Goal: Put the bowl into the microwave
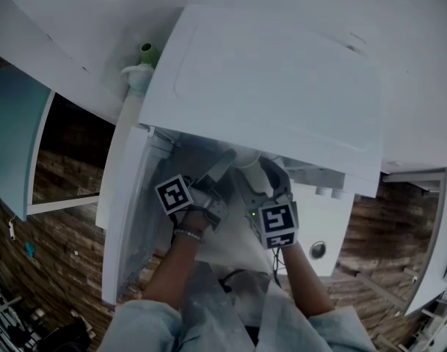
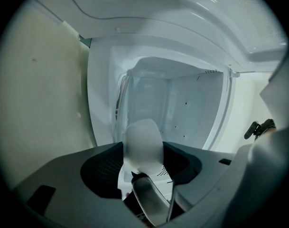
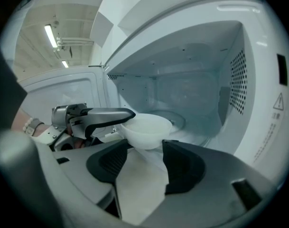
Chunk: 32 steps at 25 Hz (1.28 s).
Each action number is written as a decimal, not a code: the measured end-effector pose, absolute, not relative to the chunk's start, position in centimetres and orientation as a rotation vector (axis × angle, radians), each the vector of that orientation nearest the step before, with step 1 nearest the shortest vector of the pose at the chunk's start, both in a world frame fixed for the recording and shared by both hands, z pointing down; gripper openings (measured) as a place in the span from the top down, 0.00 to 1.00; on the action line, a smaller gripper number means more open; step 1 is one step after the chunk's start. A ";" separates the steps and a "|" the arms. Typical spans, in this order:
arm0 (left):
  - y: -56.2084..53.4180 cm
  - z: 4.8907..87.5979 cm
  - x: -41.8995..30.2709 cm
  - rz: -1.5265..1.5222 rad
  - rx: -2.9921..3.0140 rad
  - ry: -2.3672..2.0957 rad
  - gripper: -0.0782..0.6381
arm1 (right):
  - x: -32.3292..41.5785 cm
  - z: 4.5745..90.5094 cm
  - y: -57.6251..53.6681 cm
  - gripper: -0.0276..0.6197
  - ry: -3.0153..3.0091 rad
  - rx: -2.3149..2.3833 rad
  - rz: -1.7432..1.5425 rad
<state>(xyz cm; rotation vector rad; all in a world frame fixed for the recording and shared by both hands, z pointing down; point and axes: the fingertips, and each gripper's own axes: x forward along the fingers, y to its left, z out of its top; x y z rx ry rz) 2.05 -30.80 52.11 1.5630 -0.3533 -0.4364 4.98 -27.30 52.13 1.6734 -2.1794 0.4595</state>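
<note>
While the bowl (image 3: 146,129) is pinched by its rim in the left claw (image 2: 143,171) at the mouth of the microwave (image 3: 244,84), not yet on the turntable (image 3: 180,121), the right claw (image 3: 143,156) is held wide just short of it, gripping nothing. Bowl to be kept level, carried deeper, centred over the turntable and seated before release.

Microwave (image 1: 282,86): white inside and out, with a dotted vent pattern on one inner wall.
Bowl (image 3: 146,127): white, possibly translucent.
Marker cubes (image 1: 173,194): black-and-white square patterns.
Right gripper (image 3: 146,148): grey, with black inner pads.
Floor (image 1: 62,174): brown wood planks.
Sleeves (image 1: 146,325): pale blue.
</note>
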 end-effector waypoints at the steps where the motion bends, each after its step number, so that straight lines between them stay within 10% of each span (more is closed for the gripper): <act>1: -30.8 52.1 2.0 -0.432 1.562 -0.351 0.54 | 4.9 52.2 -27.3 0.58 -2.179 1.675 0.464; 32: -30.6 52.0 1.6 -0.350 1.574 -0.398 0.57 | 5.6 53.5 -30.5 0.51 -2.061 1.785 0.560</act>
